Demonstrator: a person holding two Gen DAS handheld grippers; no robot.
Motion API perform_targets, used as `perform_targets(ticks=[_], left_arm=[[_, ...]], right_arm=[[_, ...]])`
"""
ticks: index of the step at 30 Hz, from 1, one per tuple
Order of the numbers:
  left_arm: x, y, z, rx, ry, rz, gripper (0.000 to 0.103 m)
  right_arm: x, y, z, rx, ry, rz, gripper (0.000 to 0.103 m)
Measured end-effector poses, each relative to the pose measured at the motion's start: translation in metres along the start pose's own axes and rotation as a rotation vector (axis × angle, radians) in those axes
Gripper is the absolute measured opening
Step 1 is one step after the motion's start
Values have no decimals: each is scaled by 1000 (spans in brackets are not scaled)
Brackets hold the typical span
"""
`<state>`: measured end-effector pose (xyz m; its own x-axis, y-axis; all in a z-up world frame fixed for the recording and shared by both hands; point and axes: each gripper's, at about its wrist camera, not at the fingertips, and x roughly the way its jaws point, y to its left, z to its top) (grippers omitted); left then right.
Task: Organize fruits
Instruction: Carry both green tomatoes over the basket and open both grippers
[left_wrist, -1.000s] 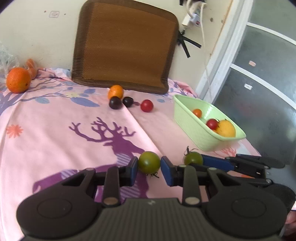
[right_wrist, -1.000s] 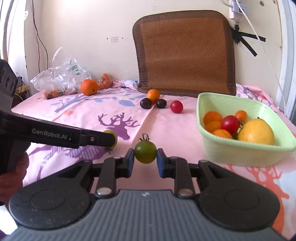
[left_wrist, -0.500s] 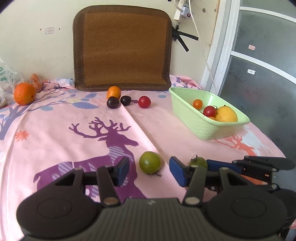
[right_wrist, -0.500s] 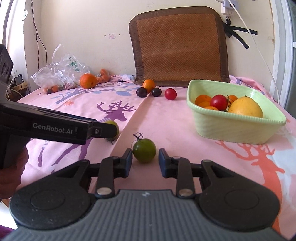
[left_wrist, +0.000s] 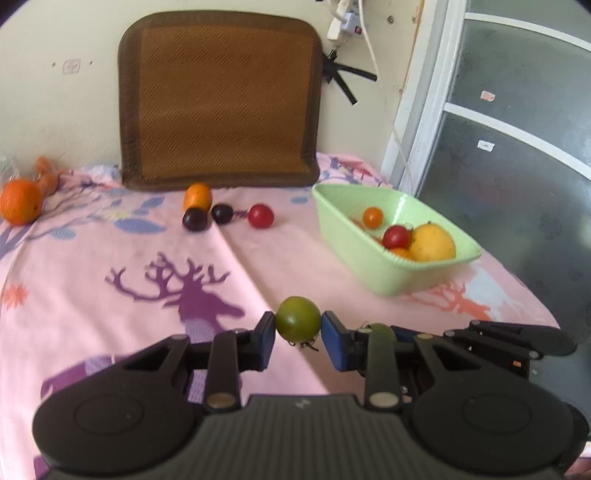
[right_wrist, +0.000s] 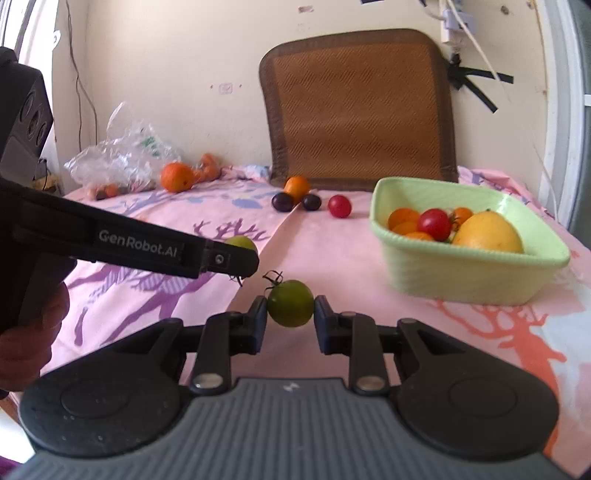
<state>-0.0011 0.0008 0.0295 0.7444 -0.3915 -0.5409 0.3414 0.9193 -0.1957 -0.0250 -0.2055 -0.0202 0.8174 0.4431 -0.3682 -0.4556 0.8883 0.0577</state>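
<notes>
On the pink deer-print cloth (left_wrist: 110, 266) by a cream wall (right_wrist: 166, 55), both grippers pinch green tomatoes.

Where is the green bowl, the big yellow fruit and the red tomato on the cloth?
green bowl (right_wrist: 458, 277), right wrist view, front wall
big yellow fruit (right_wrist: 487, 232), right wrist view, middle
red tomato (right_wrist: 339, 206), right wrist view, middle

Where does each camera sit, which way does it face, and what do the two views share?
Left wrist view: sits on the left hand-held gripper, facing across the pink cloth toward the brown mat; its fingers pinch a green tomato; the right hand-held gripper lies at lower right.
Right wrist view: sits on the right hand-held gripper, pinching another green tomato; the left hand-held gripper and a hand show left.
Shared: green basket, mat, loose fruit.
</notes>
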Motion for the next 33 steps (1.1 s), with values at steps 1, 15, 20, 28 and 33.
perform_targets(ticks=[1,15,20,28,33], left_arm=[[2,-4,11,7,-12,-20,28],[141,-58,101,-44,139,-261,28],[159,-58,100,-63,163,-257,35],[114,-21,102,-137,59,-261,36],[62,54,86,-215,-24,-109,36]], right_arm=[[-6,-8,6,16,-35,-21,30],[8,-132,40,252,-82,-214,32],[12,-137,36,280,-86,-212,34],[-5,-128,47,259,-155,-215,34],[-2,-116,71,271,-150,-76,34]])
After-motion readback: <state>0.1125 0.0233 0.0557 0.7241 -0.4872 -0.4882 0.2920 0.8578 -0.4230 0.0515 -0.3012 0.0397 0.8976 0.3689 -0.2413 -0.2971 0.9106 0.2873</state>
